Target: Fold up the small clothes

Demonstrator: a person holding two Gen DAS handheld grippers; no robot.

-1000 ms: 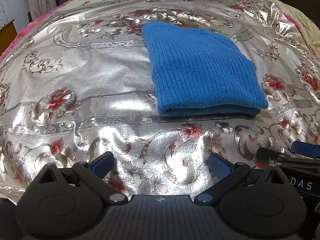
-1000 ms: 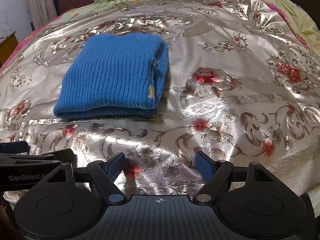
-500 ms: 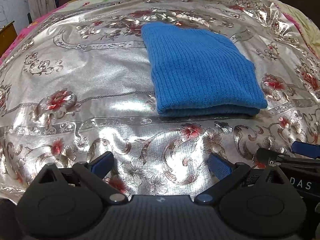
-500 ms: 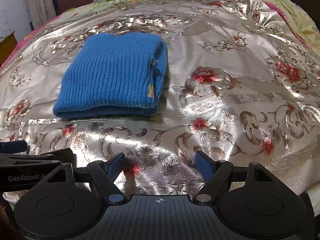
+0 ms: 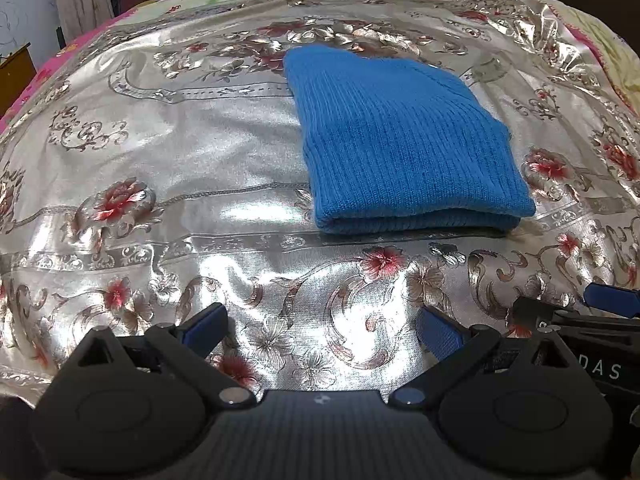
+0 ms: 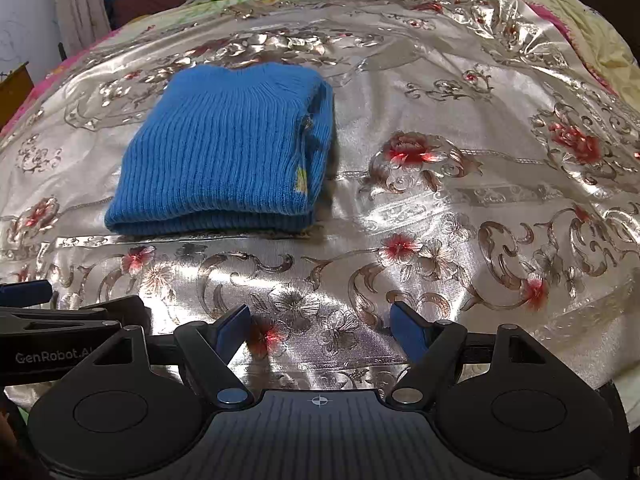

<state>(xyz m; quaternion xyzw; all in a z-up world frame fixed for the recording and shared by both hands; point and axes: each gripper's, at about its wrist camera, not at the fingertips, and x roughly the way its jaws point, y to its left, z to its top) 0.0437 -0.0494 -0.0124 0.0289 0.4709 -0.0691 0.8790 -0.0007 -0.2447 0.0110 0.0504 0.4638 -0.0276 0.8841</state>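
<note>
The blue sweater [image 5: 404, 148] lies folded into a thick, roughly rectangular bundle on the bedspread [image 5: 168, 168], toward the far middle of the surface and well short of its near edge. It is a ribbed knit, the ribs running from the near fold toward the far side; the near edge is a rounded double roll of fabric. In the right wrist view the sweater [image 6: 224, 152] shows a ribbed band along its far edge and a stack of layers on its right side, where a small yellow patch peeks out between them; what that patch is cannot be made out. The underside and the inner layers are hidden.

The bedspread is a shiny, silvery, foil-like cloth [image 6: 460, 200] with scrolls and red flowers, creased and glaring where the light hits, so the pattern washes out in places. A pink and yellow sheet [image 5: 600, 40] shows beyond its far edge and at the right corner. A curtain [image 6: 80, 4] hangs at the far left, cut off by the frame.

The left gripper [image 5: 322, 326] hangs over the near edge with its jaws wide apart and nothing between them. The right gripper [image 6: 320, 326] is beside it, likewise spread wide and empty. Neither touches the sweater. Each shows only partly at the edge of the other's view.
</note>
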